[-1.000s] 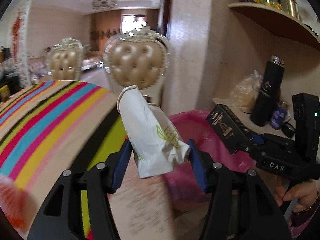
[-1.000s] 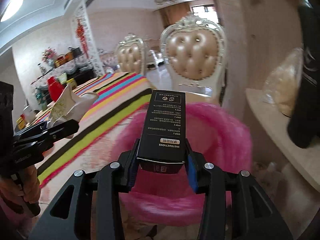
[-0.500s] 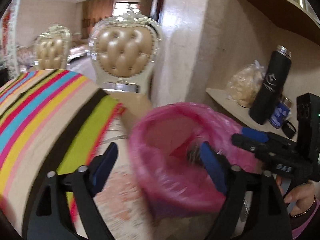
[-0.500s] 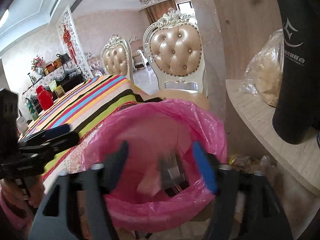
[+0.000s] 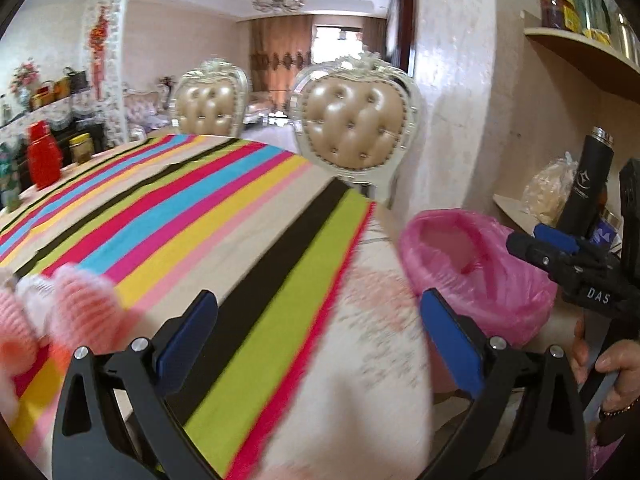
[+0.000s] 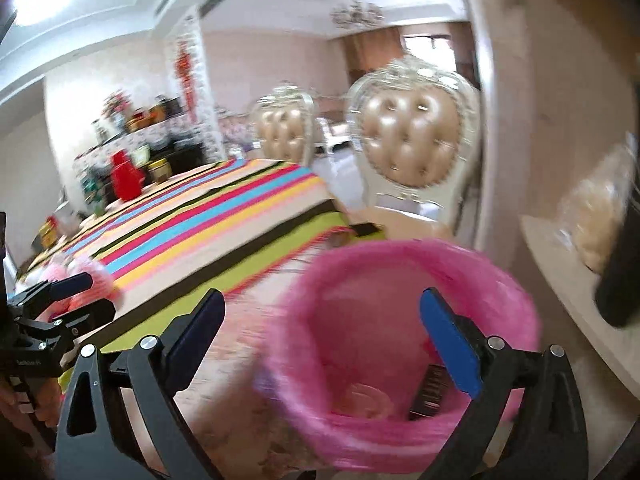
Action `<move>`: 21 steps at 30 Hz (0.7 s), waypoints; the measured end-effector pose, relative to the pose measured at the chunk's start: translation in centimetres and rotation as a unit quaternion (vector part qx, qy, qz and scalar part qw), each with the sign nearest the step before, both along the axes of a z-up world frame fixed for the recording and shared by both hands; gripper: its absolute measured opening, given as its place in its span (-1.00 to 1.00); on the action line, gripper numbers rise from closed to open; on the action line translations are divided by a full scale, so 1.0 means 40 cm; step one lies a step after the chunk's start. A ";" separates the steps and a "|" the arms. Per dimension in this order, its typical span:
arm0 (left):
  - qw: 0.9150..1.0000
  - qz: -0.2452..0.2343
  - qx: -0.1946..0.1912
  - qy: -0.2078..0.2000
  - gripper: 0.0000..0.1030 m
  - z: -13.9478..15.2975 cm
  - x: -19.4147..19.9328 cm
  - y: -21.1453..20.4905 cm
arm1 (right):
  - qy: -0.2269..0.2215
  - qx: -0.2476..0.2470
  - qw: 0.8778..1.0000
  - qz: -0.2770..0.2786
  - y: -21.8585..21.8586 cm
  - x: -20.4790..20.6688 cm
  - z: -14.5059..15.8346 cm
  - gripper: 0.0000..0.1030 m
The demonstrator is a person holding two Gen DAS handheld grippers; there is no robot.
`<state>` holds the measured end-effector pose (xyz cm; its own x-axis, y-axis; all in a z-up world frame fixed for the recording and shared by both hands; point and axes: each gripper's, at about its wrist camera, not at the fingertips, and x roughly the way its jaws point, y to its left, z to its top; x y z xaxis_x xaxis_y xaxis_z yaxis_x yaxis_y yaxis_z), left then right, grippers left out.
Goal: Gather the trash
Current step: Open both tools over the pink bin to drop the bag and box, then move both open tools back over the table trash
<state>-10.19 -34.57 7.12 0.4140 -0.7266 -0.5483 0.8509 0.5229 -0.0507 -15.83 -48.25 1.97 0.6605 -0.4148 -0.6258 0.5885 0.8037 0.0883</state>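
Note:
A bin lined with a pink bag (image 6: pixel 400 344) stands beside the table's end; it also shows in the left wrist view (image 5: pixel 476 272). Inside lie a black box (image 6: pixel 430 392) and a pale crumpled item (image 6: pixel 364 398). My right gripper (image 6: pixel 320 336) is open and empty, just above the bin's near rim. My left gripper (image 5: pixel 320 332) is open and empty over the table's end, left of the bin. The right gripper also shows in the left wrist view (image 5: pixel 560 256); the left one shows in the right wrist view (image 6: pixel 76 292).
The table carries a striped cloth (image 5: pixel 180 216). Pink and white fluffy things (image 5: pixel 68 308) lie at its left. Two padded chairs (image 5: pixel 360 136) stand behind. A side shelf holds a black flask (image 5: pixel 584 184) and a bag of food (image 5: pixel 548 188). A red jug (image 5: pixel 42 156) stands far left.
Both grippers opened and dropped the white paper bag and the black box into the pink bin. Both then pulled back, the left one swinging left over the table.

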 end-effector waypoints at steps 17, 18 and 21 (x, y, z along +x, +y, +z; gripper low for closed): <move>0.965 0.260 0.023 -0.020 0.91 -0.013 0.157 0.590 | 0.026 0.054 0.979 0.197 0.375 0.330 -0.041 0.83; 0.960 0.277 0.031 -0.027 0.91 -0.014 0.162 0.625 | 0.030 0.053 0.976 0.208 0.403 0.342 -0.043 0.83; 0.951 0.305 0.049 -0.024 0.91 -0.021 0.181 0.705 | 0.036 0.051 0.970 0.233 0.458 0.372 -0.047 0.83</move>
<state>-2.95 -6.38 6.28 0.7682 -0.2901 -0.5707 0.3877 0.9202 0.0542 -0.96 -29.95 0.09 0.7142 -0.0151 -0.6997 0.1703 0.9735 0.1528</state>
